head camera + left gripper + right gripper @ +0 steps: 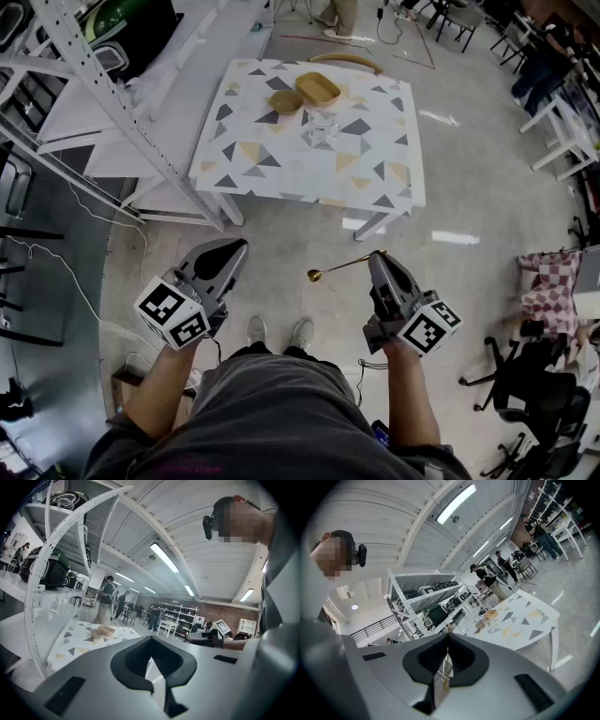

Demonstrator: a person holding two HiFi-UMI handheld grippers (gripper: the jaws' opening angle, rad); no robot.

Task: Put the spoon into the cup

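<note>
The right gripper has its fingers clenched on the handle of a gold spoon, which sticks out sideways over the floor, lower middle of the head view. The left gripper fingers are pressed together on nothing. The clear glass cup sits on the triangle-patterned tabletop at upper centre, well apart from the spoon.

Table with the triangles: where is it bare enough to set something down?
The near half, between the glass cup and the table's front edge, is bare, as is the right side. Crowded: the far middle, with a wooden bowl and tray.
</note>
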